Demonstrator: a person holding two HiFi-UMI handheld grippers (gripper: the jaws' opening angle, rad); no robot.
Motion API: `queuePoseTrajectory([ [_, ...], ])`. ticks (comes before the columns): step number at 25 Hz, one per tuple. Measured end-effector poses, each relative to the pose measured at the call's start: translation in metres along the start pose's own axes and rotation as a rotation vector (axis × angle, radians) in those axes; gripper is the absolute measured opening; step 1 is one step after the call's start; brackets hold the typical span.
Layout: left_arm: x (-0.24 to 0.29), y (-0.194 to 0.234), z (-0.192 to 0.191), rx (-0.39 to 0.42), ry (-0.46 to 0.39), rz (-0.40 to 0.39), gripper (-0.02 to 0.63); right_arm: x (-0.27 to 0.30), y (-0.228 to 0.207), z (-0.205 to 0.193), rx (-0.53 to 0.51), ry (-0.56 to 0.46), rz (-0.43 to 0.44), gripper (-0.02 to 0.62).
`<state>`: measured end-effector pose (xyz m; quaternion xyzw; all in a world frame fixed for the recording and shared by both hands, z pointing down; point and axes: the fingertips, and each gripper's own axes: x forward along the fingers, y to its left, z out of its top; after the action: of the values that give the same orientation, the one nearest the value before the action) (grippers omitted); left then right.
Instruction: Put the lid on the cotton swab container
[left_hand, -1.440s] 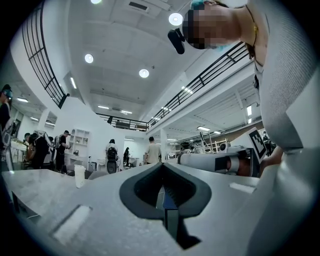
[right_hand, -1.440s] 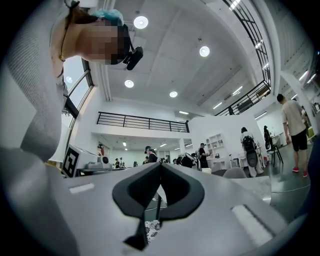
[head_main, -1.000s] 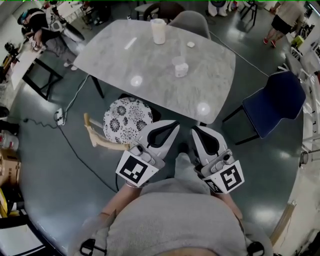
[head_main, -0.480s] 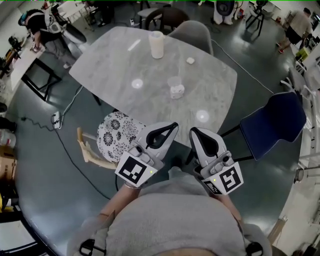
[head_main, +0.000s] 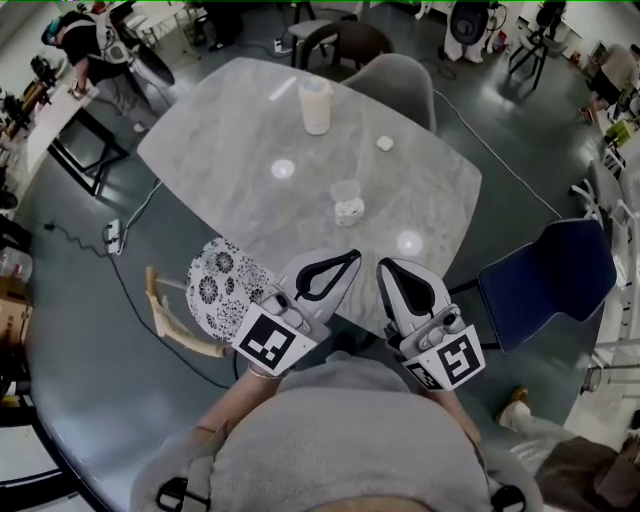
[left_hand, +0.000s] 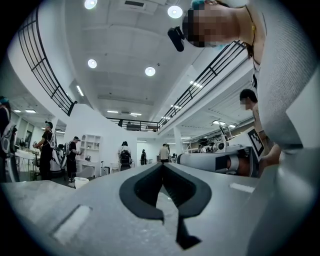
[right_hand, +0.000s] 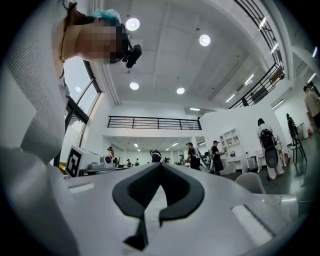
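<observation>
Both tools are closed on nothing: the left gripper (head_main: 352, 257) and the right gripper (head_main: 383, 265) sit side by side close to the person's chest. Their noses reach just over the near edge of the table (head_main: 220, 150), and each gripper view shows its two jaws meeting at the tip with only open room beyond.

The coming move turns on one fact: everything on the table lies straight ahead of the tips. Nearest, just past the noses and slightly toward the left gripper's side of the line between them, a small clear pot (head_main: 345, 190) stands upright. A white piece (head_main: 349, 210) touches the side of it that faces the grippers. Further out on much the same line stands a taller pale cylinder (head_main: 316, 105). A small white disc (head_main: 385, 143) lies off toward the right gripper's side.

Which of these is the cotton swab container and which its lid I cannot tell at this size (my guess is the clear pot and the white piece beside it). The left tip looks a shade nearer to that pair.

The tabletop around them is bare, leaving room to come in from either side. A patterned stool (head_main: 215, 285) sits low just outside the left gripper and a blue chair (head_main: 545, 280) well outside the right, neither in the forward path. The jaws would have to open before any pick
</observation>
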<state>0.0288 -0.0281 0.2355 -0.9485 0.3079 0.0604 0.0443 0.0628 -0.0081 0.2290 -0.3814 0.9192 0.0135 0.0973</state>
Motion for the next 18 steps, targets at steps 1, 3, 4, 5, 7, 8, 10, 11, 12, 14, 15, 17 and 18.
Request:
queuePoseTrajectory([
  [1,0.004,0.003,-0.002,0.000,0.001,0.006,0.000,0.003,-0.004,-0.001,0.001,0.001,0.009,0.000],
  [3,0.012,0.009,-0.005,-0.002,0.003,0.016,0.000,0.009,-0.013,-0.002,0.000,0.005,0.022,0.000],
  [4,0.015,0.012,-0.007,-0.003,0.005,0.020,0.000,0.011,-0.017,-0.004,0.002,0.009,0.024,0.000],
  [5,0.018,0.015,-0.009,-0.003,0.007,0.023,0.000,0.013,-0.021,-0.005,0.005,0.012,0.026,0.000],
  [7,0.023,0.019,-0.012,-0.005,0.010,0.029,0.000,0.017,-0.026,-0.008,0.014,0.015,0.033,0.000],
  [8,0.025,0.021,-0.014,-0.006,0.012,0.031,0.000,0.018,-0.029,-0.009,0.018,0.016,0.037,0.000],
  [10,0.028,0.024,-0.018,-0.006,0.016,0.033,0.000,0.020,-0.033,-0.012,0.022,0.020,0.040,0.000],
  [11,0.030,0.025,-0.020,-0.005,0.019,0.033,0.000,0.021,-0.036,-0.013,0.024,0.019,0.038,0.000],
  [12,0.031,0.027,-0.021,-0.004,0.019,0.032,0.000,0.022,-0.038,-0.014,0.026,0.018,0.036,0.000],
  [14,0.033,0.029,-0.020,0.001,0.016,0.032,0.000,0.024,-0.040,-0.014,0.026,0.016,0.032,0.000],
  [15,0.033,0.030,-0.019,0.003,0.015,0.032,0.000,0.024,-0.040,-0.014,0.025,0.015,0.030,0.000],
  [17,0.033,0.032,-0.018,0.005,0.013,0.031,0.000,0.025,-0.041,-0.013,0.027,0.014,0.024,0.000],
  [18,0.033,0.034,-0.018,0.004,0.013,0.030,0.000,0.026,-0.041,-0.013,0.028,0.014,0.020,0.000],
])
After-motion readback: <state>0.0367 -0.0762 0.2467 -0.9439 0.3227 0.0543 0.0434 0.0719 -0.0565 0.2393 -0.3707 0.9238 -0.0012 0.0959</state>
